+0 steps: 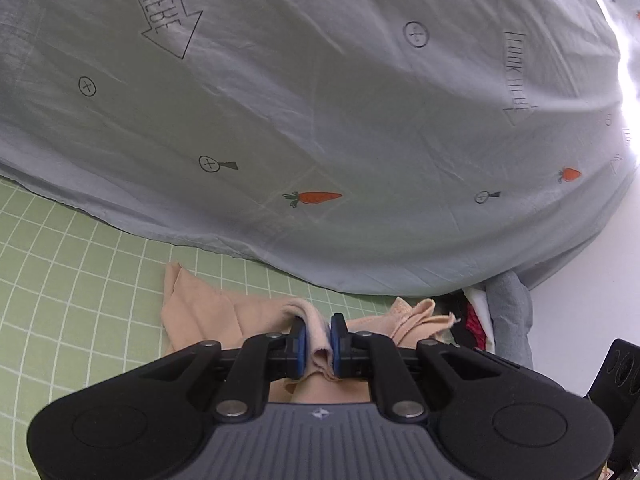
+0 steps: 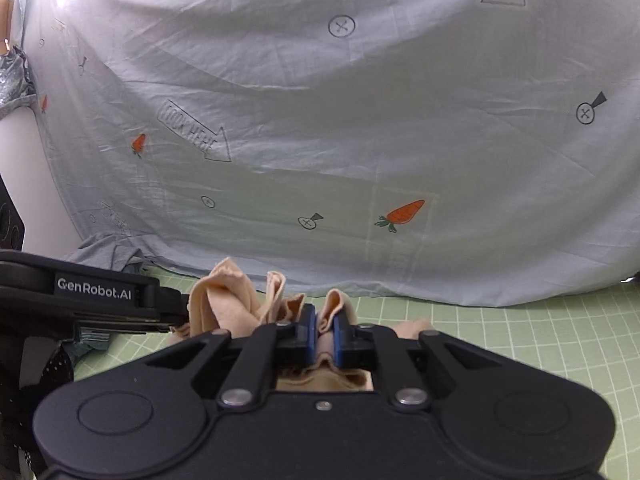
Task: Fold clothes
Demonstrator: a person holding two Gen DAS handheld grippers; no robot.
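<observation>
A peach-coloured garment (image 1: 200, 312) hangs bunched between both grippers above the green grid mat (image 1: 60, 280). My left gripper (image 1: 319, 340) is shut on a fold of it, the cloth pinched between the blue pads. In the right wrist view the same peach garment (image 2: 224, 300) rises in crumpled folds, and my right gripper (image 2: 325, 330) is shut on another edge of it. The left gripper's black body (image 2: 92, 296) shows at the left of that view, close beside the right one.
A pale blue sheet (image 1: 320, 100) printed with carrots and arrows covers the area beyond the mat (image 2: 540, 340). A pile of other clothes (image 1: 500, 320), grey, red and dark, lies at the sheet's edge. A white surface (image 1: 600, 260) lies to the right.
</observation>
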